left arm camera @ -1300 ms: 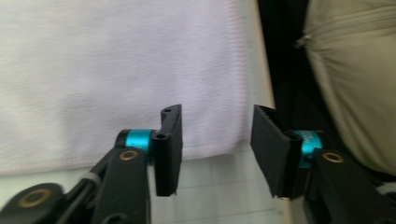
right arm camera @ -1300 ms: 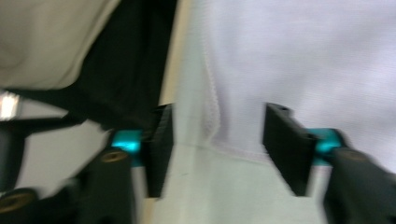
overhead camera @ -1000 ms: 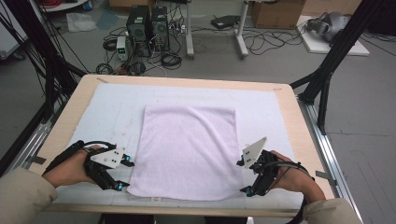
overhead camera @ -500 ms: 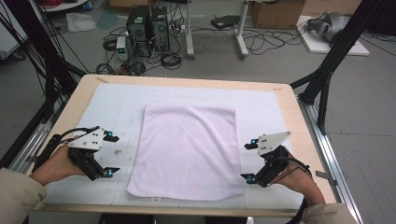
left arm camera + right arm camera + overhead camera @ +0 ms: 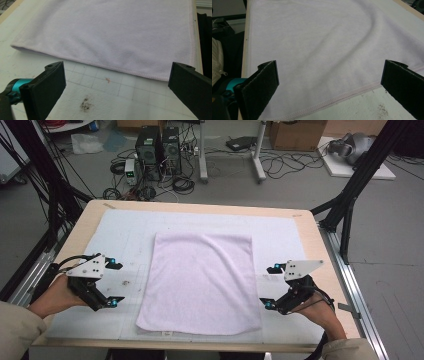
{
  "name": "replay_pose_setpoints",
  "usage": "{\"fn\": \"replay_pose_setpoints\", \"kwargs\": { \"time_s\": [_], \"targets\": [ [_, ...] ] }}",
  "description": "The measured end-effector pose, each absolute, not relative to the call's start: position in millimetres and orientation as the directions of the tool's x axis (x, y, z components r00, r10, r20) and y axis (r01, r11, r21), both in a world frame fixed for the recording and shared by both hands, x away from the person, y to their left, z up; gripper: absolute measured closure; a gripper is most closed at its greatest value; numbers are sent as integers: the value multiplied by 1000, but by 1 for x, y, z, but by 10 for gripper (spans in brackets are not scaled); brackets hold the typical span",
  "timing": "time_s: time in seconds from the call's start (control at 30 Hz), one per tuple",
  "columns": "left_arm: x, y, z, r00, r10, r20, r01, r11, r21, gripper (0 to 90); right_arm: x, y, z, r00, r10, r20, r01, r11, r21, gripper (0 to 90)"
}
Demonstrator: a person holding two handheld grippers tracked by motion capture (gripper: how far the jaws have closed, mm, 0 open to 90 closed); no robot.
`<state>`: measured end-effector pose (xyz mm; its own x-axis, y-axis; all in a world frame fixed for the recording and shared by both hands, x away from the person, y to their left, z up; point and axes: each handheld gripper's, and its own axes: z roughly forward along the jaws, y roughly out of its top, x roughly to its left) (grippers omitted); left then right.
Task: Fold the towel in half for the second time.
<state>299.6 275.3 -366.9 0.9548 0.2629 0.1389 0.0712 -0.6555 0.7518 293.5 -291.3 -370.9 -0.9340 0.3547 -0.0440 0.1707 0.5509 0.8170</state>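
Lilac towel lies flat, mid-table, on a white gridded mat.
Left gripper and right gripper flank it, jaws just opened wide, holding nothing, clear of its side edges.

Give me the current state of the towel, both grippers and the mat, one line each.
Pale pink towel: folded, lying flat on the mat, held by neither gripper.
Left gripper: jaws wide open after just opening, nothing between them, off the towel's left edge.
Right gripper: jaws wide open after just opening, empty, beside the towel's right edge.
White grid mat: flat on the table, with a dark smudge near the left gripper.
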Motion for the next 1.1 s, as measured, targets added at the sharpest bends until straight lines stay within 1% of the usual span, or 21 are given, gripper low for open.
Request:
{"fn": "replay_pose_setpoints", "kwargs": {
  "time_s": [0.37, 0.67, 0.87, 1.1],
  "targets": [
    [306, 276, -364, 951, 273, 148, 71, -653, 754, 17, 301, -291, -373, -926, 375, -43, 185, 551, 814, 6],
    [327, 270, -349, 945, 283, 162, 56, -631, 774, 18, 322, -289, -365, -903, 425, -61, 197, 537, 821, 7],
    [348, 273, -344, 935, 326, 142, 83, -587, 805, 18, 345, -287, -358, -887, 458, -61, 205, 509, 836, 7],
    [379, 279, -336, 900, 414, 137, 133, -560, 818, 18, 376, -284, -350, -871, 488, -61, 221, 498, 839, 7]
  ]
}}
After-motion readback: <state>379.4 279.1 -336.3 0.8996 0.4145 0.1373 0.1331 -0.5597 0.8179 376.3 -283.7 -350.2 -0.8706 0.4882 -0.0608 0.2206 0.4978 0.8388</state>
